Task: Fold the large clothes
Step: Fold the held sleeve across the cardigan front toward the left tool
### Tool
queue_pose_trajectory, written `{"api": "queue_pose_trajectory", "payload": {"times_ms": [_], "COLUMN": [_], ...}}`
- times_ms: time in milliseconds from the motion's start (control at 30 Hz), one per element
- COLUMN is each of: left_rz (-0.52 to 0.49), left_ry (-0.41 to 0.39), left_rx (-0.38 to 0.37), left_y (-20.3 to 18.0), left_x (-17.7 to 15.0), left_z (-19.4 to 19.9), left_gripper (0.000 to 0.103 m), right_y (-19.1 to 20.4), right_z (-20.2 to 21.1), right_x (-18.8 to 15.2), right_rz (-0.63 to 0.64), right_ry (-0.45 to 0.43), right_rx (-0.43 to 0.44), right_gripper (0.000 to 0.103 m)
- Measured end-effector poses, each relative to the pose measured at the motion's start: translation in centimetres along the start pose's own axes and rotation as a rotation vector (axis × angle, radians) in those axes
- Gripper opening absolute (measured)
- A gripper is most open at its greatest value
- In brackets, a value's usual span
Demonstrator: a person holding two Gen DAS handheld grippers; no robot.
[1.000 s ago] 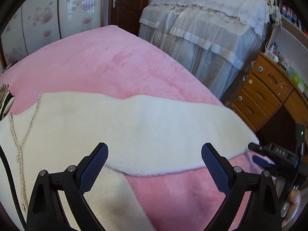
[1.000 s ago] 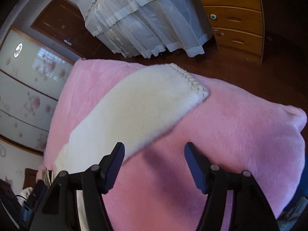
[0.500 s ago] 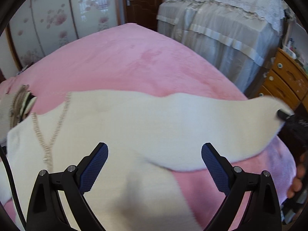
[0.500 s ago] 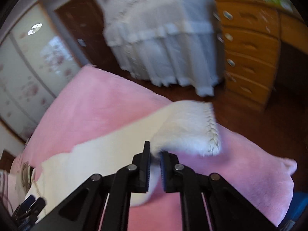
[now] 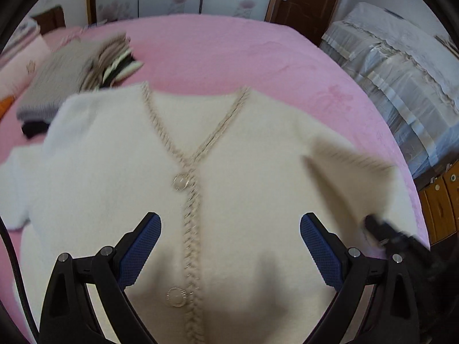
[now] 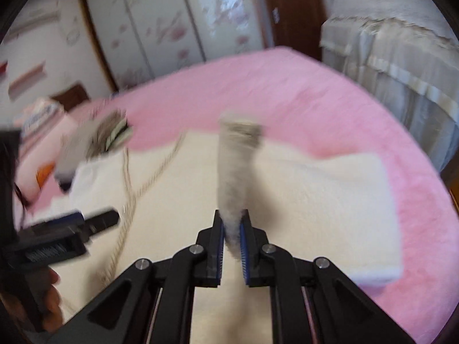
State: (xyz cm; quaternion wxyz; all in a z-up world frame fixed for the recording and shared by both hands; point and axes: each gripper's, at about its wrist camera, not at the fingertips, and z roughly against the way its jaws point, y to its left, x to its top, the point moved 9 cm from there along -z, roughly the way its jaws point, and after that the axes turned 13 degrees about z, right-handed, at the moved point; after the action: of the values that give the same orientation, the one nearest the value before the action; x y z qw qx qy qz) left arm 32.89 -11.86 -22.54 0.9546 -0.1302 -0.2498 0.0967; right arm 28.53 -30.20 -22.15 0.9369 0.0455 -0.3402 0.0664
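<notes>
Right gripper (image 6: 231, 246) pinches the cream cardigan's (image 5: 235, 154) sleeve (image 6: 233, 169), lifted above the body.
Left gripper (image 5: 230, 253) gapes wide, holding nothing (cardigan spread on the pink bed (image 5: 229, 48)).

We see a cream-white cardigan (image 5: 258, 172) with beige braided trim (image 5: 160, 126) and pale round buttons (image 5: 181, 183) on a pink bedspread (image 5: 229, 54). Our gripper pads (image 5: 142, 248) are blue; the folded clothes (image 5: 71, 80) are grey and striped.

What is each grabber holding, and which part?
The right gripper pinches the fluffy cream cardigan's sleeve near its cuff. The left gripper is open, holding nothing.
</notes>
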Motion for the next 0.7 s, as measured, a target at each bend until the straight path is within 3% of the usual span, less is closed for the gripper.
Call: {"api": "queue_pose_trajectory", "payload": {"times_ms": [33,100,300,400,433,500,667,700], "left_rz": [0.009,0.017,0.037,0.028,0.027,0.036,0.047,0.046], "left_ry": [0.021,0.068,0.194,0.251,0.27,0.316,0.363,0.373], "left_rx": [-0.012,-0.049,-0.264,-0.318,-0.327,-0.354,-0.379,-0.392], "left_y": [0.7,1.2,-1.6,-4.2,-4.9,-6.0,-7.7,-8.2], "left_x": [-0.3,-1.1,-2.7,-3.7,-3.9,-4.3,-4.9,-4.9], "left_z": [-0.6,-1.6,-3.6,-5.0,-5.6,-6.8,-9.2,-9.4], "left_gripper": [0.097,0.097,0.097,0.097,0.094,0.078,0.076,0.071], "right_y": [0.7,1.0,1.1,1.2,0.9,0.2,-1.9,-2.3], "right_z": [-1.3,-2.3,1.6,2.8,3.3,4.1,4.7,4.7], "right_x": [-1.1,-2.8,-4.3,-4.5,-4.8,-5.3,-7.3,-7.8], "right_rz": [0.013,0.04,0.053,0.072,0.069,0.044,-0.054,-0.068], "right_ry": [0.045,0.087,0.009,-0.016,-0.024,-0.032,-0.026,-0.022], "right_rx": [-0.001,-0.032,-0.021,-0.053,-0.057,-0.057,-0.038,-0.04], "right_gripper": [0.024,0.027,0.045,0.046,0.046,0.046,0.045,0.045]}}
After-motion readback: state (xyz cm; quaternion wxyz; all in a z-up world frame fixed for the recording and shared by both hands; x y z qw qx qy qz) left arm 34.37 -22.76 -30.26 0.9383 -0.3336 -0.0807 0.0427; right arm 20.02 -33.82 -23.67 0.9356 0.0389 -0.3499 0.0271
